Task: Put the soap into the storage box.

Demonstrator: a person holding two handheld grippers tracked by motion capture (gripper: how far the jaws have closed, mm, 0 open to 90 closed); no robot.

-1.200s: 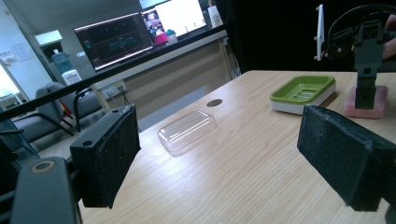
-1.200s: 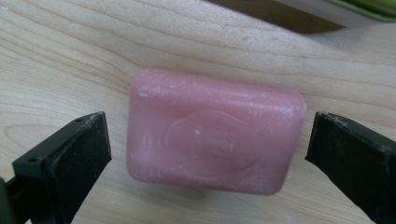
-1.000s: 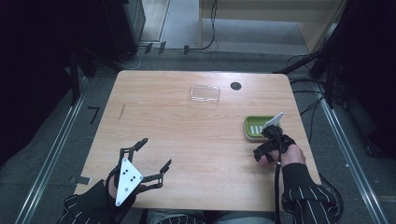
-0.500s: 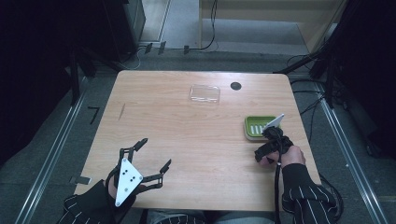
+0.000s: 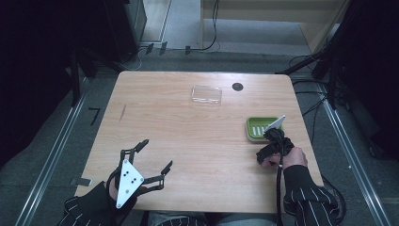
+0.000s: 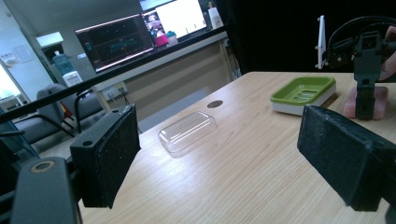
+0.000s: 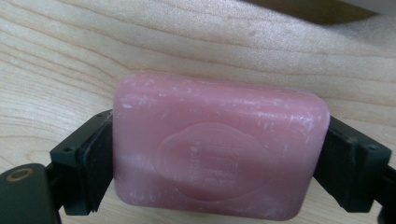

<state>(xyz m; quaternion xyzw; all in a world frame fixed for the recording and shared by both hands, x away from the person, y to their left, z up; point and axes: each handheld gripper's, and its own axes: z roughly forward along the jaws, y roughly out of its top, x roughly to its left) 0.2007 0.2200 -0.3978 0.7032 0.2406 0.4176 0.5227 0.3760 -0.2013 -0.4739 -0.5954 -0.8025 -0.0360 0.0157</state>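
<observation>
The wooden surface (image 5: 188, 136) stands on grey floor amid dark equipment. The right gripper (image 7: 210, 154) clamps a pink soap bar (image 7: 217, 149) beside the green dish (image 5: 260, 128). The left gripper (image 5: 153, 157) is spread apart, empty. A clear lid (image 5: 206, 94) lies farther back.

Pink soap (image 7: 219, 147) ends covered by right gripper (image 7: 219, 158) pads; soap's lower edge nearly cut by frame.
</observation>
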